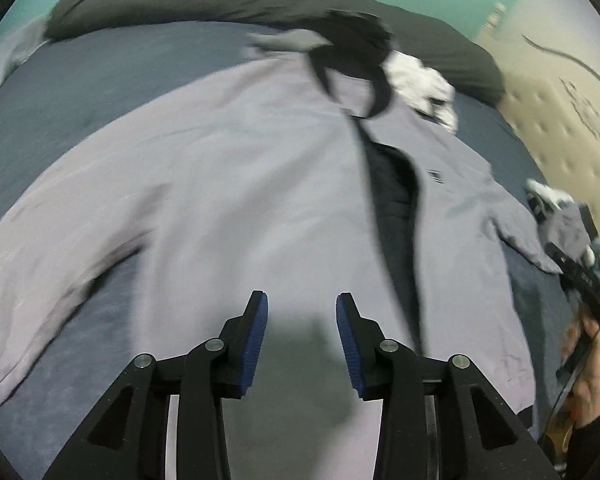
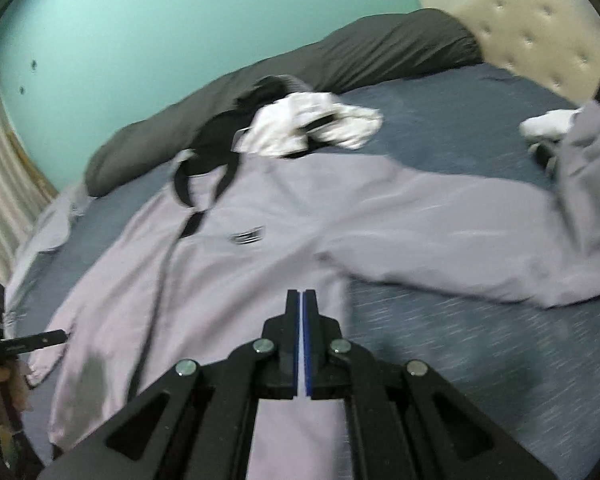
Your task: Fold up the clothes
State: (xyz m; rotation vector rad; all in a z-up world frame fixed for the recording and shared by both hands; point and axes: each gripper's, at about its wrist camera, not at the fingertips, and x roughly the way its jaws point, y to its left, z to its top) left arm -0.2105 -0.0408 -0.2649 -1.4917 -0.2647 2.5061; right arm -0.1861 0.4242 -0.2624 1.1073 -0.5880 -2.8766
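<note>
The lilac jacket (image 1: 236,184) lay spread front-up on the blue bed (image 2: 460,352), the left gripper (image 1: 302,320) hovering agape over its hem and the right gripper (image 2: 303,308) closed, apparently on the hem edge (hard to confirm), so both should pinch the hem evenly and carry it flat toward the collar.

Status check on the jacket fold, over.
Left gripper open over the lilac jacket. Right gripper shut on the jacket hem. White garment lies at the collar.
</note>
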